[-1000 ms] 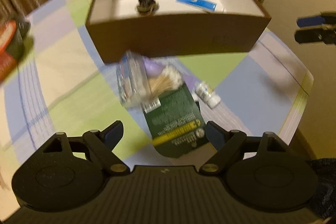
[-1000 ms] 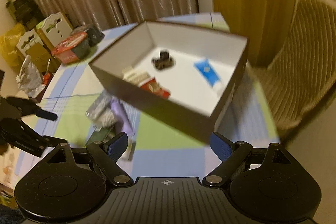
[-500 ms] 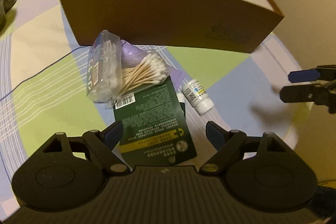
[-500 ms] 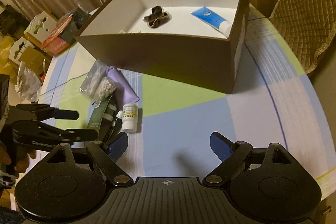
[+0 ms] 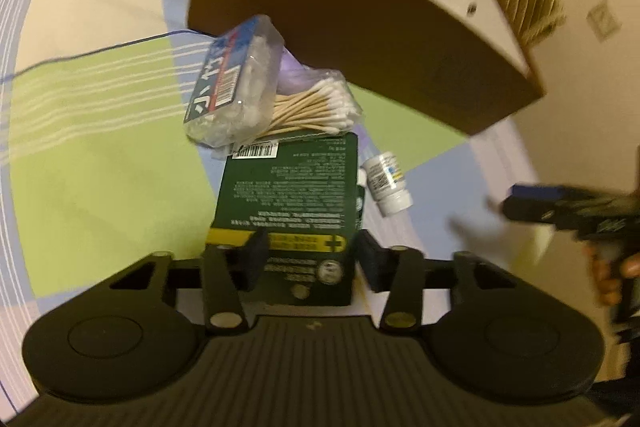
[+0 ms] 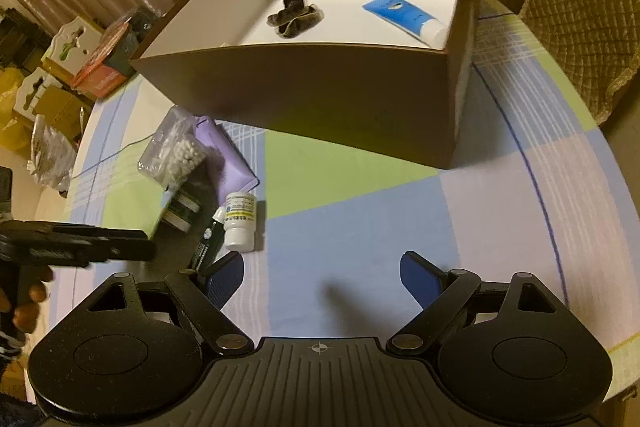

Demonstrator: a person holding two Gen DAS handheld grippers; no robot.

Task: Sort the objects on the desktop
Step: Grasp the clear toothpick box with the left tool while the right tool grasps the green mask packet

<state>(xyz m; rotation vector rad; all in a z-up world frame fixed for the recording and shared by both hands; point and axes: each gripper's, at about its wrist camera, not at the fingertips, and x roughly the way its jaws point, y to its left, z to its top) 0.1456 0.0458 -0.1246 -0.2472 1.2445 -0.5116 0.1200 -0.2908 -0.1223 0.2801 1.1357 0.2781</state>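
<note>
Checked cloth in green, blue and lilac covers the round tabletop [image 6: 360, 219], and on it stands the big brown box [image 6: 304, 95], white inside, with a dark crumpled thing [image 6: 294, 15] and a blue tube [image 6: 404, 15] lying well apart on its floor. Just in front of the box sits the pile: a green carton [image 5: 288, 203] lying flat, a bag of cotton swabs [image 5: 312, 107] resting on its far end, a clear pack [image 5: 232, 83] of white bits leaning beside the swabs, a lilac item [image 6: 228, 147] underneath. A small white bottle [image 5: 386, 183] lies on its side just right of the carton.

Left hand-held gripper [image 5: 310, 255] is down at the carton's near end, pads narrowed to either side of it, the left pad overlapping its top face and the right just beside its edge; whether they press it, I cannot tell. Right hand-held gripper [image 6: 322, 277] hangs over bare cloth, fingers spread wide, nothing between them, the bottle near its left pad.
</note>
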